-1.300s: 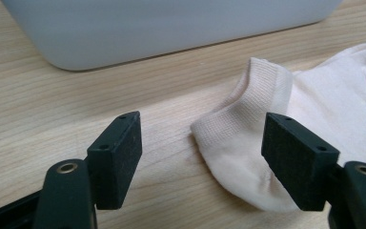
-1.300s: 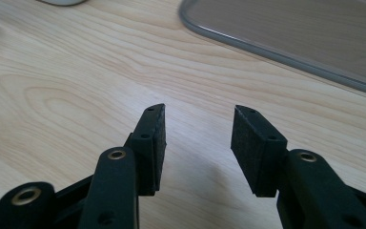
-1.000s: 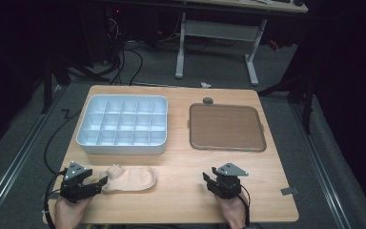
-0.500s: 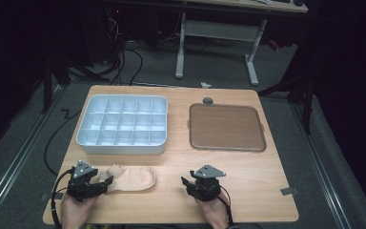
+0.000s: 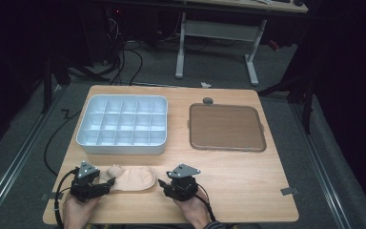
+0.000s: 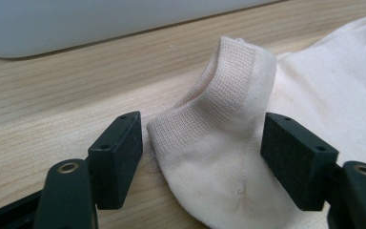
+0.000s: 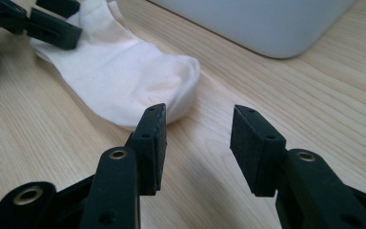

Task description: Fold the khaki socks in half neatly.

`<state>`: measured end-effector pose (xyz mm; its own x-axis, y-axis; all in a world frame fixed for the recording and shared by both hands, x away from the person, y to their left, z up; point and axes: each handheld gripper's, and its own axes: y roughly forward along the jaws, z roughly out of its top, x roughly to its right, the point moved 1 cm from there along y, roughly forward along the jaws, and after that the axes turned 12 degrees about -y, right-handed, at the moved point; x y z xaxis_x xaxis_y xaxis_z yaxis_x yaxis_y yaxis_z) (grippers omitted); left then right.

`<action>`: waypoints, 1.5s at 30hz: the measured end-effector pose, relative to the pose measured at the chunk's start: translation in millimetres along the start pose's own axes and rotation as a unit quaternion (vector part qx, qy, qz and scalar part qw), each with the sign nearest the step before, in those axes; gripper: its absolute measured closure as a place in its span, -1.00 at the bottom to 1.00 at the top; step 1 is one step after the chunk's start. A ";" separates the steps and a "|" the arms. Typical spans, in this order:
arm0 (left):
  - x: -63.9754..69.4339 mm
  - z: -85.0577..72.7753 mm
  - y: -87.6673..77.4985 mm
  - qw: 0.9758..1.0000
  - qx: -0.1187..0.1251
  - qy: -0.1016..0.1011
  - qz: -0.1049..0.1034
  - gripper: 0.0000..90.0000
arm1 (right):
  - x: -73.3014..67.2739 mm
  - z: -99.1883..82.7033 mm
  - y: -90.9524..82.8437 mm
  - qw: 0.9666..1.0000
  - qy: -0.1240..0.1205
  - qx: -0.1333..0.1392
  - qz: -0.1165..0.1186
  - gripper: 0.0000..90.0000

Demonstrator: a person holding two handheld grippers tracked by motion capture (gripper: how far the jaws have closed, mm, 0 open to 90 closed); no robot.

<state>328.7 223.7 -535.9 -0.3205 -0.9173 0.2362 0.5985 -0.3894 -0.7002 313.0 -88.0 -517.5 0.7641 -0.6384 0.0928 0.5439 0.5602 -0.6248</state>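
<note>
my left fingers are spread, one on each side of the ribbed cuff of the pale peach, flat-lying knitted sock; the cuff sits between them, and the pads are not pressing on it. in the high view the left fingers lie at the sock's cuff end, low over the light wooden bench.

my right fingers are also spread, with only bare bench between them. the sock's rounded toe end lies just beyond and to the side of one finger, close to it but apart from the gap. in the high view the right fingers point toward the toe end, just beside it.

beyond both pairs of fingers stands the white plastic tray with many square compartments, near the sock but not touching it. farther off to the side of my right fingers lies the brown square flat tray with rounded corners.
</note>
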 end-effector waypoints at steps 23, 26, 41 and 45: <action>6.6 -2.6 1.1 1.000 0.005 0.022 0.003 0.08 | -10.8 11.8 36.8 0.999 -0.003 -0.045 0.008 0.54; 7.5 -2.2 1.0 1.000 0.003 0.023 -0.003 0.23 | -12.7 11.0 38.7 0.999 -0.008 -0.052 0.013 0.71; 6.6 -0.7 1.9 0.999 -0.005 0.011 -0.039 0.74 | -15.3 12.1 37.7 0.998 -0.021 -0.048 0.018 0.93; 6.3 -0.8 0.9 0.999 -0.003 0.011 -0.040 0.76 | -15.4 12.3 36.3 0.999 -0.022 -0.043 0.018 0.93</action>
<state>326.6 217.7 -535.6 -0.3835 -0.8811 0.2767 0.5653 -0.4609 -0.6841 325.3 -51.4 -532.1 0.7985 -0.5933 0.1018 0.4847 0.5335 -0.6931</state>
